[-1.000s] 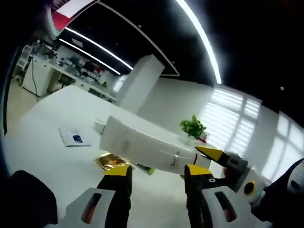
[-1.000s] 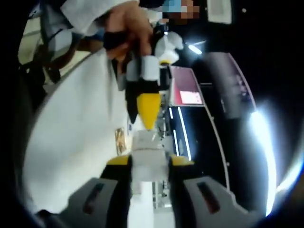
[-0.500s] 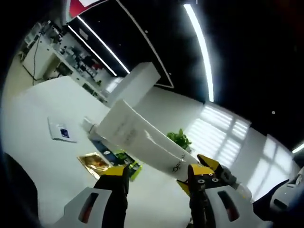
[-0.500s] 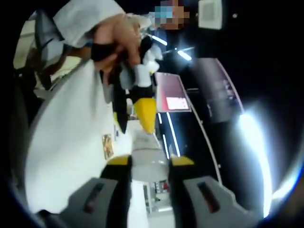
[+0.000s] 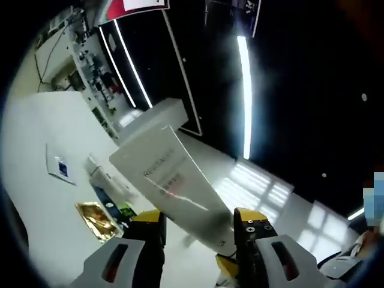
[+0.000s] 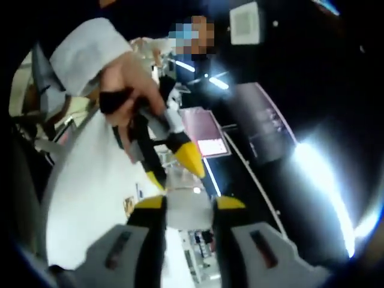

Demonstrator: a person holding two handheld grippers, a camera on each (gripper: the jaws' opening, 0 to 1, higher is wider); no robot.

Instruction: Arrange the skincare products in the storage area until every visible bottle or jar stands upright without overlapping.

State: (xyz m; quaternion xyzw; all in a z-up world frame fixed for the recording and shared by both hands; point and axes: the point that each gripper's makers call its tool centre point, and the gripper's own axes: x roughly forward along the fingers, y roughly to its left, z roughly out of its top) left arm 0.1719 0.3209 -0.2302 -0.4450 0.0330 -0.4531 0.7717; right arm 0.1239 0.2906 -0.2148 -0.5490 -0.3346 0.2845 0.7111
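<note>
Left gripper view: we see the left gripper (image 5: 198, 219) pinching a white tube (image 5: 174, 186) between its fingers, tilted above the table (image 5: 36, 180). Right gripper view: right gripper (image 6: 183, 203) clamps the tube's end, probably the cap.

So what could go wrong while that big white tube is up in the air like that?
1. The white tube is held slanted above the table; the right hand-held gripper seems to clamp just its cap end, so it might slip.
2. If it drops, it could land on the gold packet and other small items below.
3. Both cameras point upward, so aiming it down upright may be tricky.
</note>
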